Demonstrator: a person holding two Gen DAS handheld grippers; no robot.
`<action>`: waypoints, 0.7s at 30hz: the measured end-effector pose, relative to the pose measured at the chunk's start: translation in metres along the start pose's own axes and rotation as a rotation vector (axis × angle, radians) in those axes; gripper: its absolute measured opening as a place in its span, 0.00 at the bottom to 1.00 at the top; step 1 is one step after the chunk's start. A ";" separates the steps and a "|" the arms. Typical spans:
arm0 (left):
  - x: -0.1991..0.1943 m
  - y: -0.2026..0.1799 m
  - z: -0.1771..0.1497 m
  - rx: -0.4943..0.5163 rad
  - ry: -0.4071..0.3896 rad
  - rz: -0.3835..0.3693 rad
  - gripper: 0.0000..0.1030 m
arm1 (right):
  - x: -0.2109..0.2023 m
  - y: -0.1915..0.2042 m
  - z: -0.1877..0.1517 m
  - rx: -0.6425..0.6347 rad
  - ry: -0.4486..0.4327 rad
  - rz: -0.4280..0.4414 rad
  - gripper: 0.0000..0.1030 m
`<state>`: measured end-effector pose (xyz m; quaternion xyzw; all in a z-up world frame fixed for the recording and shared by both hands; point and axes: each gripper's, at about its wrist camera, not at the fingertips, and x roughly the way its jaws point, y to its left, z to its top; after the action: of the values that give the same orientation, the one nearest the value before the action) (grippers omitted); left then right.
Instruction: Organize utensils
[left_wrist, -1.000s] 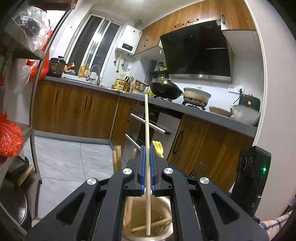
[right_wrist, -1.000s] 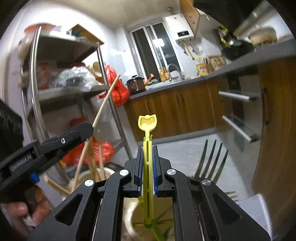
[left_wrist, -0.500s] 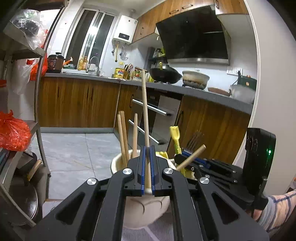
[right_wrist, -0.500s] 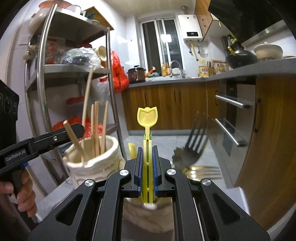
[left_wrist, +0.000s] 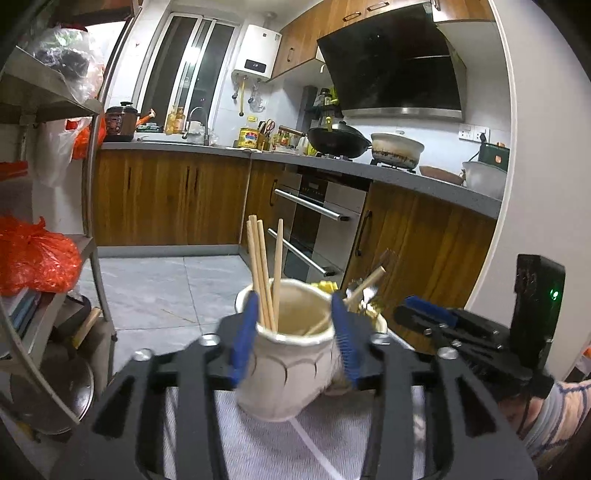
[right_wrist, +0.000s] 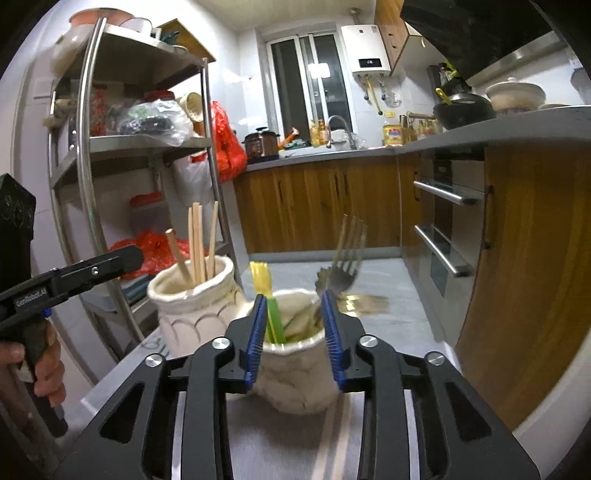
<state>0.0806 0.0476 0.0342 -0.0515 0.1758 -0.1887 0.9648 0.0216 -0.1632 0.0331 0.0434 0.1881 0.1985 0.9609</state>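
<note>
- Left tool (left_wrist: 293, 332): jaws opening, nothing gripped; they straddle the chopstick jar (left_wrist: 284, 365), seemingly having just let go.
- Right tool (right_wrist: 293, 332): jaws opening, empty, astride the second jar (right_wrist: 295, 376) beside the chopstick jar.
- Chopsticks (left_wrist: 264, 273) stand upright in the chopstick jar; yellow-green spoon (right_wrist: 267, 299) and fork (right_wrist: 345, 254) lean in its neighbour, sorted by kind.
- "GenRobot.AI" is readable on the left tool's arm (right_wrist: 31, 297).

two holders stood side by side: chopsticks (right_wrist: 199, 243) in the left holder (right_wrist: 192, 306), fork (right_wrist: 347, 254) in the right holder (right_wrist: 295, 376).
</note>
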 end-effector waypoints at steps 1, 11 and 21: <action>-0.004 -0.002 -0.002 0.008 0.005 0.014 0.50 | -0.005 0.000 -0.002 -0.004 0.013 0.001 0.41; -0.031 -0.020 -0.042 0.098 0.058 0.100 0.90 | -0.037 0.004 -0.025 -0.104 0.059 -0.034 0.91; -0.033 -0.019 -0.069 0.122 0.078 0.155 0.94 | -0.042 0.004 -0.036 -0.137 0.049 -0.043 0.95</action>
<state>0.0208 0.0401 -0.0161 0.0286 0.2047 -0.1257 0.9703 -0.0294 -0.1761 0.0150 -0.0312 0.1987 0.1913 0.9607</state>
